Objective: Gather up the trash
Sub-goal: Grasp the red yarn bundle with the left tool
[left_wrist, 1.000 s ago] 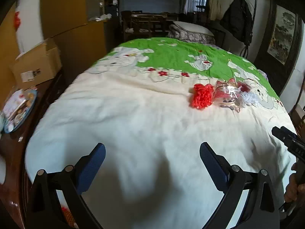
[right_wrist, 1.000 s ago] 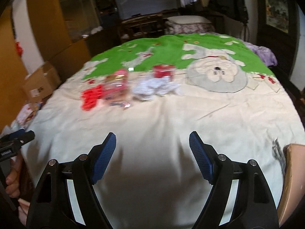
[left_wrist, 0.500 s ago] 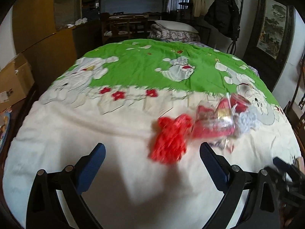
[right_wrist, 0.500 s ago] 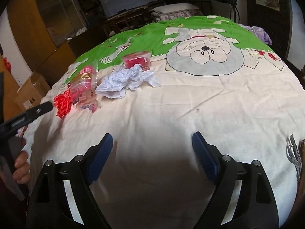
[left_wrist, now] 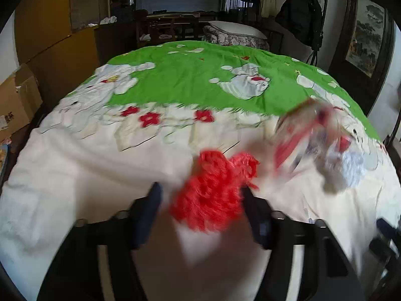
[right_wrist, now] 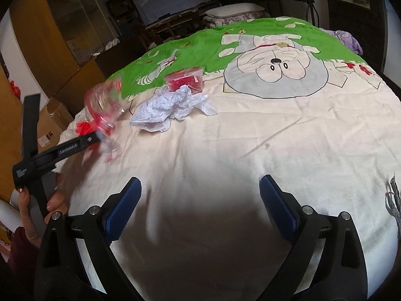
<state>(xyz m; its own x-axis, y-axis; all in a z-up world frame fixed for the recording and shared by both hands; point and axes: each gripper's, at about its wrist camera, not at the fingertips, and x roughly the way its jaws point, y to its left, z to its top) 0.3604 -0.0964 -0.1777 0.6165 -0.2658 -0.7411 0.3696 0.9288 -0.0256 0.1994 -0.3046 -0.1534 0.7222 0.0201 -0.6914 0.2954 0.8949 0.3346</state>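
Note:
A fuzzy red bundle (left_wrist: pixel 215 193) lies on the cream and green bedspread (left_wrist: pixel 100 165). My left gripper (left_wrist: pixel 200 200) is open, its blurred jaws on either side of the bundle. To its right lie a clear red-printed plastic wrapper (left_wrist: pixel 305 135) and crumpled white paper (left_wrist: pixel 351 168). In the right wrist view my right gripper (right_wrist: pixel 199 198) is open and empty over bare bedspread (right_wrist: pixel 275 130). There the wrapper (right_wrist: pixel 105 105), the white paper (right_wrist: pixel 173 107) and a red plastic cup (right_wrist: pixel 185 79) lie at the far left, with the left gripper's body (right_wrist: pixel 55 150) beside them.
A cardboard box (left_wrist: pixel 15 100) stands left of the bed beside a wooden cabinet (left_wrist: pixel 57 47). Pillows (left_wrist: pixel 235 33) lie at the head. Coats on a rack (left_wrist: pixel 300 17) and a framed picture (left_wrist: pixel 366 42) are at the right. A purple cloth (right_wrist: pixel 348 40) lies at the bed's far edge.
My left gripper has moved forward to the red bundle, which now sits between its jaws, and the jaws have narrowed. My right gripper has edged closer to the trash pile.

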